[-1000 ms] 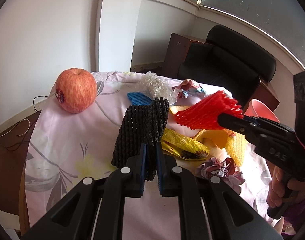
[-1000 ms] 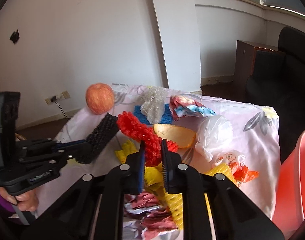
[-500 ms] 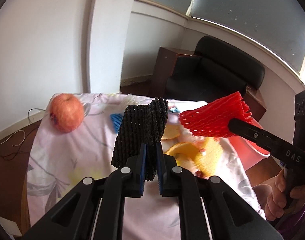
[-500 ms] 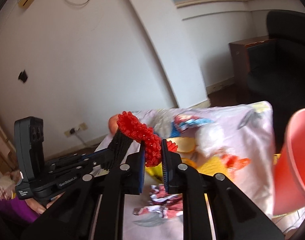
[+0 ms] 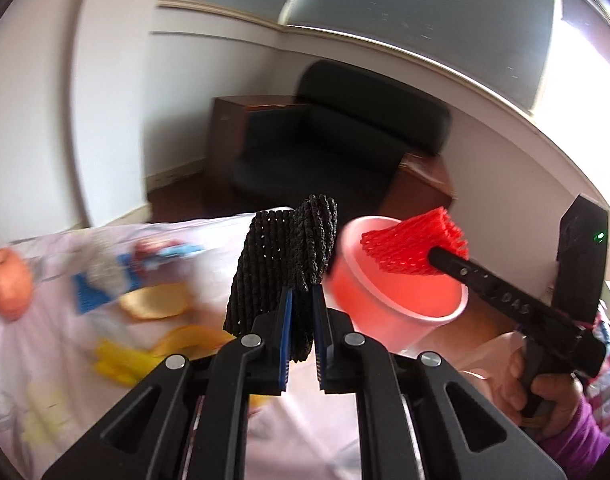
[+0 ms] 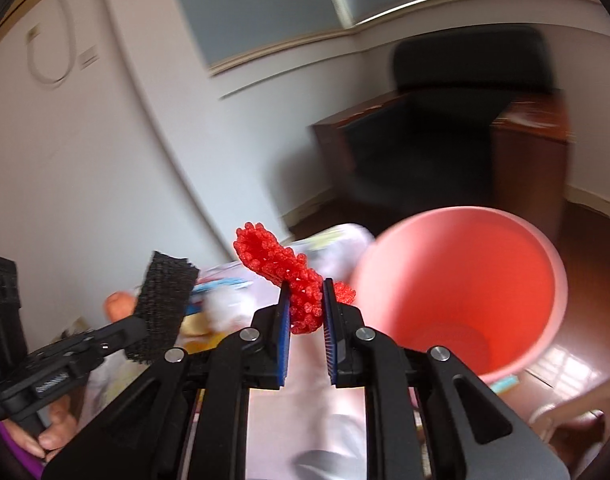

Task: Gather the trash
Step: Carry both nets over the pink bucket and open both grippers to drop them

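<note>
My left gripper (image 5: 301,296) is shut on a black foam fruit net (image 5: 281,264), held up above the table. My right gripper (image 6: 305,292) is shut on a red foam fruit net (image 6: 281,272); in the left wrist view that red net (image 5: 413,248) hangs over the mouth of the pink bin (image 5: 397,300). The pink bin (image 6: 465,288) stands just beyond the table's right edge, its inside showing nothing. In the right wrist view the black net (image 6: 165,304) is at the left, in the other gripper.
On the flowered cloth (image 5: 209,232) lie an apple (image 5: 7,280), a blue net, yellow peels (image 5: 117,360) and wrappers, all blurred. A black armchair (image 5: 345,148) and a brown side table (image 5: 421,184) stand behind. A person's hands hold both gripper handles.
Both grippers have swung to the right and risen with their nets. The pink bin has come into the middle of both views, and the table's trash has slid to the left.
</note>
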`<control>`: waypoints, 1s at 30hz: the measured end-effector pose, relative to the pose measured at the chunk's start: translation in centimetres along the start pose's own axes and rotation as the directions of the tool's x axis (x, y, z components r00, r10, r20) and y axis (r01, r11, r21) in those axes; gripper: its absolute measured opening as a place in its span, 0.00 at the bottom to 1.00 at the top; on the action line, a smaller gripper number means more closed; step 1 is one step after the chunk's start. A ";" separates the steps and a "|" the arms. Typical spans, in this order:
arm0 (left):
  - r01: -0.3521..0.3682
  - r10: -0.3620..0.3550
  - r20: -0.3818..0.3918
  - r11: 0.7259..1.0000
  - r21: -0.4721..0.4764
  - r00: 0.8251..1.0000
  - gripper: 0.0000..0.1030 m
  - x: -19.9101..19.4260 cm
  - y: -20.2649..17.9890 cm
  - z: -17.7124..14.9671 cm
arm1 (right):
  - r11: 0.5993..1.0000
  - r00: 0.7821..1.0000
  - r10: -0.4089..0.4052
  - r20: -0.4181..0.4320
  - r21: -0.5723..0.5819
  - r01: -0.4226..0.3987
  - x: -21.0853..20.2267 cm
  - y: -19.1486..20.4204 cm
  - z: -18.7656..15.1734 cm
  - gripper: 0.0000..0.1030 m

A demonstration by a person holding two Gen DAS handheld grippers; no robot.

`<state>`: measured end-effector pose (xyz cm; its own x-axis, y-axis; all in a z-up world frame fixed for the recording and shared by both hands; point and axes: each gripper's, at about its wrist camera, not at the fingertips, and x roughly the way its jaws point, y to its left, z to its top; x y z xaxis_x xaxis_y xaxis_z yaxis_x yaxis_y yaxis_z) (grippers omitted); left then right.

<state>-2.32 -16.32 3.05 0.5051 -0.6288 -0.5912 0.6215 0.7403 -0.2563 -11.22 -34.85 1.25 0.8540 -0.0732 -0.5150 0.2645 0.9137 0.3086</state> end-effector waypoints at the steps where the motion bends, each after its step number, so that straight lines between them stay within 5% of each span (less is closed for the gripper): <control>1: 0.019 -0.019 -0.003 1.000 0.008 1.000 0.09 0.6 -0.9 0.3 | 1.000 1.000 -0.022 0.005 0.009 0.022 -0.1 -0.8 0.0 0.15; 12: 0.164 -0.158 -0.109 0.986 0.043 0.981 0.09 9.1 -8.7 2.2 | 0.984 0.989 -0.147 -0.003 0.104 0.146 0.6 -7.7 0.0 0.15; 27: 0.121 -0.113 -0.234 0.992 0.020 0.966 0.09 16.8 -9.4 1.7 | 0.973 0.983 -0.180 -0.046 0.136 0.185 3.2 -10.0 -0.2 0.15; 30: 0.120 -0.111 -0.226 0.993 0.023 0.968 0.22 16.8 -9.3 1.8 | 0.972 0.983 -0.180 -0.045 0.144 0.184 3.2 -10.1 -0.1 0.21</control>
<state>1.50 -34.23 -3.12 0.2845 -0.6373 -0.7162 0.6909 0.6542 -0.3077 -11.26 -44.26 -3.60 0.7717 -0.2181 -0.5974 0.4788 0.8175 0.3200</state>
